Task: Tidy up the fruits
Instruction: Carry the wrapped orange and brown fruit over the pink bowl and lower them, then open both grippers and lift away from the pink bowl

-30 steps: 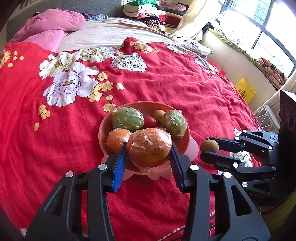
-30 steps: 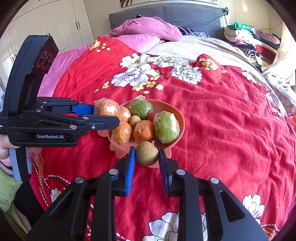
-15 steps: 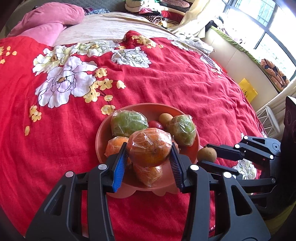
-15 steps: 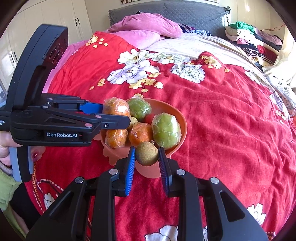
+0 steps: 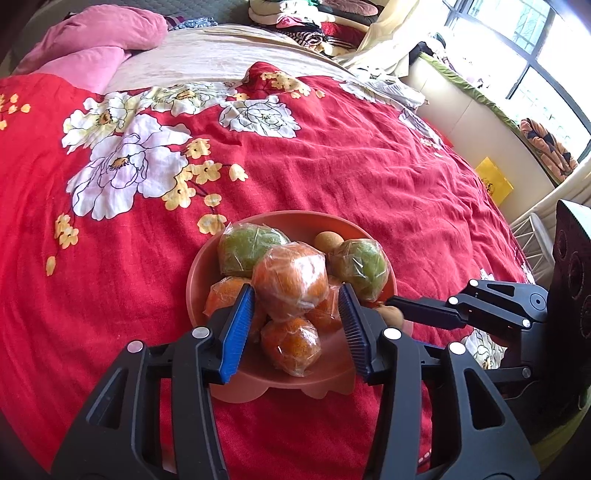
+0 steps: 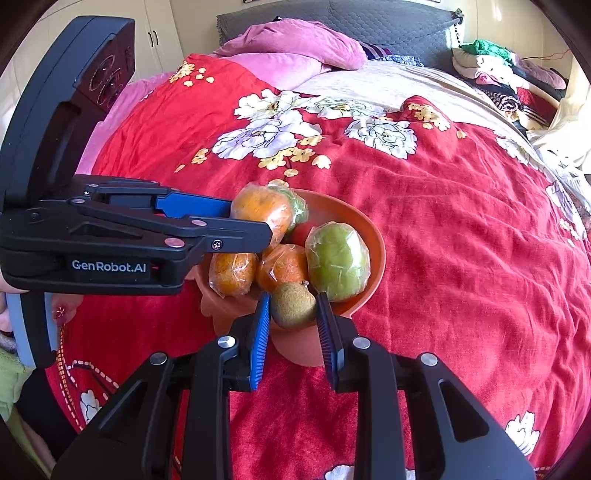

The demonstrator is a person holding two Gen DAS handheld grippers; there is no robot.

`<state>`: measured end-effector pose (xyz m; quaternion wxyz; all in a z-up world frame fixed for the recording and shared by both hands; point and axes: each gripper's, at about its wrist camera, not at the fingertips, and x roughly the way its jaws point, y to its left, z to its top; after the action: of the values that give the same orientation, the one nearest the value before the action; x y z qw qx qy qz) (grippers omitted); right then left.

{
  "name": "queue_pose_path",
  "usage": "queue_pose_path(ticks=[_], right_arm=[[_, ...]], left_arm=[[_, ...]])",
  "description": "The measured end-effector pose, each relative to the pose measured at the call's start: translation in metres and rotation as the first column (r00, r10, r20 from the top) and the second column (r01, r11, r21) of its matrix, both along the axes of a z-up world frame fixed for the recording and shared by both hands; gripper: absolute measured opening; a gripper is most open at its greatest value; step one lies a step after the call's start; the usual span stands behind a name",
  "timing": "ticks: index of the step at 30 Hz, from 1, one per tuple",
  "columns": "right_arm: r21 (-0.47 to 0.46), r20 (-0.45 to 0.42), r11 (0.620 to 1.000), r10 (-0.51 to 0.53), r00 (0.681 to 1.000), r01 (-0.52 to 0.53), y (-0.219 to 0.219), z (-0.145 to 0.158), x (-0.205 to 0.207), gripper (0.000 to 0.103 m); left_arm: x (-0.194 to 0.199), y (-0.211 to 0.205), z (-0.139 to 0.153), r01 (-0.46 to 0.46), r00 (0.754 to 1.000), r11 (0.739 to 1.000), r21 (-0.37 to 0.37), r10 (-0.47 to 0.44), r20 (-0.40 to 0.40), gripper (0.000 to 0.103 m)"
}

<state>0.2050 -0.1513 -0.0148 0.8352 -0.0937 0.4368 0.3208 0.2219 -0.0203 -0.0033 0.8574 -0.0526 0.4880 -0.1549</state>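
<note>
Left wrist view puts the left gripper (image 5: pixel 295 317) at the near edge of the frame, its blue-padded fingers (image 5: pixel 236 332) clamped on a plastic-wrapped orange (image 5: pixel 290 280) that it holds over the pile in the bowl (image 5: pixel 195 269); beneath and around that fruit lie more wrapped oranges (image 5: pixel 291 345), two wrapped green fruits (image 5: pixel 245 249) toward the far side, and a small brown fruit (image 5: pixel 328 240) against the far wall; the terracotta-coloured bowl sits on a red bedspread (image 5: pixel 332 166) printed with white and yellow flowers; the right gripper (image 5: pixel 397 314) reaches in from the right, touching the bowl's near right rim. Seen from the right wrist, the right gripper (image 6: pixel 293 314) is closed on a fuzzy brown fruit (image 6: pixel 293 304) at the bowl's near rim (image 6: pixel 378 251), just beside a large wrapped green fruit (image 6: pixel 338 262); the left gripper (image 6: pixel 255 221) comes in from the left with its orange (image 6: pixel 260 212) held above the other fruit; farther off, pink pillows (image 6: pixel 291 55) rest against a grey headboard (image 6: pixel 388 22), folded clothes (image 6: pixel 491 66) are heaped at the far right corner of the bed, and in the left wrist view a bright window (image 5: pixel 517 55) stands on the right.
</note>
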Motion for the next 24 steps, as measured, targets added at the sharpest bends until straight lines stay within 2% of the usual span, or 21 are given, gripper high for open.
queue_pose_path(ticks=[2, 6, 10, 15, 20, 22, 24], right_arm=[[0.005, 0.002, 1.000, -0.002, 1.000, 0.002, -0.001, 0.001, -0.001, 0.025], [0.007, 0.003, 1.000, -0.003, 1.000, 0.003, -0.003, 0.003, -0.003, 0.034], [0.010, 0.008, 1.000, -0.012, 1.000, 0.012, -0.008, 0.007, -0.006, 0.038], [0.014, 0.014, 1.000, -0.023, 1.000, 0.023, -0.015, 0.011, -0.013, 0.045], [0.020, 0.026, 1.000, -0.023, 0.999, 0.022, -0.018, 0.018, -0.025, 0.053], [0.024, 0.031, 0.999, -0.024, 0.999, 0.023, -0.020, 0.021, -0.030, 0.060], [0.027, 0.043, 0.999, -0.025, 0.999, 0.024, -0.021, 0.025, -0.035, 0.062]], left_arm=[[0.000, -0.001, 0.000, 0.001, 1.000, 1.000, 0.005, -0.001, 0.000, 0.039], [-0.001, -0.002, 0.000, 0.000, 1.000, 1.000, 0.007, 0.000, 0.001, 0.039], [-0.003, -0.001, 0.003, -0.002, 1.000, 1.000, 0.007, 0.002, 0.007, 0.039], [-0.007, 0.000, 0.009, -0.009, 1.000, 1.000, 0.005, 0.009, 0.019, 0.043], [-0.015, 0.001, 0.018, -0.021, 0.999, 1.000, 0.007, 0.021, 0.034, 0.051], [-0.019, 0.002, 0.021, -0.030, 0.999, 1.000, 0.009, 0.030, 0.041, 0.057], [-0.024, 0.003, 0.026, -0.036, 0.998, 0.999, 0.008, 0.035, 0.048, 0.062]])
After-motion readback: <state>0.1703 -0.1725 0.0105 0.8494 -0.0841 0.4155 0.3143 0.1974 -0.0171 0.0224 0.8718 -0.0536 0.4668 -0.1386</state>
